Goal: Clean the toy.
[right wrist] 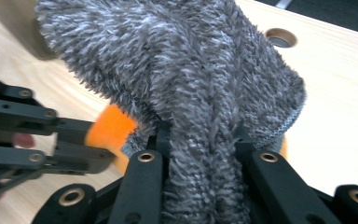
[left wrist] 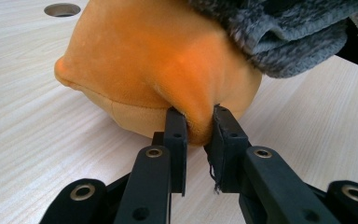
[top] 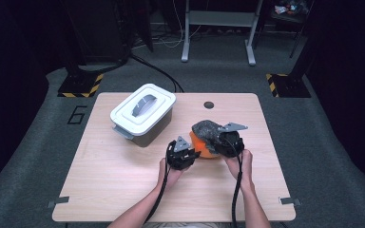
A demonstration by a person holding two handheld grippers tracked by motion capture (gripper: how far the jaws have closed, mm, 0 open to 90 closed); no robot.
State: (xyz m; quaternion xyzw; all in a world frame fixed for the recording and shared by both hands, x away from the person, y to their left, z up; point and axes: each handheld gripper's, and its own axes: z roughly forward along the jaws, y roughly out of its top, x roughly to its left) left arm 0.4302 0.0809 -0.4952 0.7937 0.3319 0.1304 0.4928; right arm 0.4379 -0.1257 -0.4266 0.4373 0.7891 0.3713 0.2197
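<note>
both fingers pinch plush, cloth

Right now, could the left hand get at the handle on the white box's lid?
Probably, but not as it stands: the left gripper is shut on the orange toy. The way to the box over bare table looks free, and its handle lies uncovered.

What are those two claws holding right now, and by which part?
The left claw pinches a fold at the lower edge of the orange plush toy. The right claw grips a bunched fold of the grey fuzzy cloth draped over the toy.
</note>
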